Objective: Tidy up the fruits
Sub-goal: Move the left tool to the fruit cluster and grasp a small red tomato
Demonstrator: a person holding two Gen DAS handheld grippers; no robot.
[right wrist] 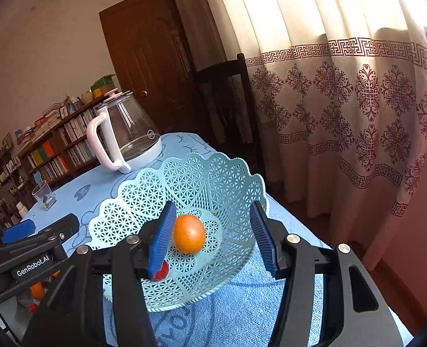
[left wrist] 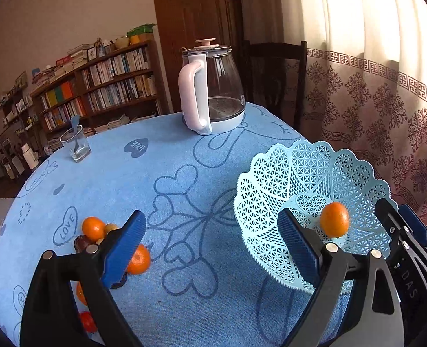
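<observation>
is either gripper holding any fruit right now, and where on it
Nothing is held. Left gripper and right gripper are both open; the round orange tangerine lies loose in the light blue plastic lattice basket.

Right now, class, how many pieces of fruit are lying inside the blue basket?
2: an orange in the middle of the basket, and a small red fruit near the front, half hidden behind the right tool's finger. More may be hidden.

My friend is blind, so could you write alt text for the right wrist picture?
An orange and a small red fruit lie in a pale blue lattice basket on a blue tablecloth, framed by the open right tool. Behind stand a glass kettle, a tumbler, bookshelves and a curtain.
</observation>
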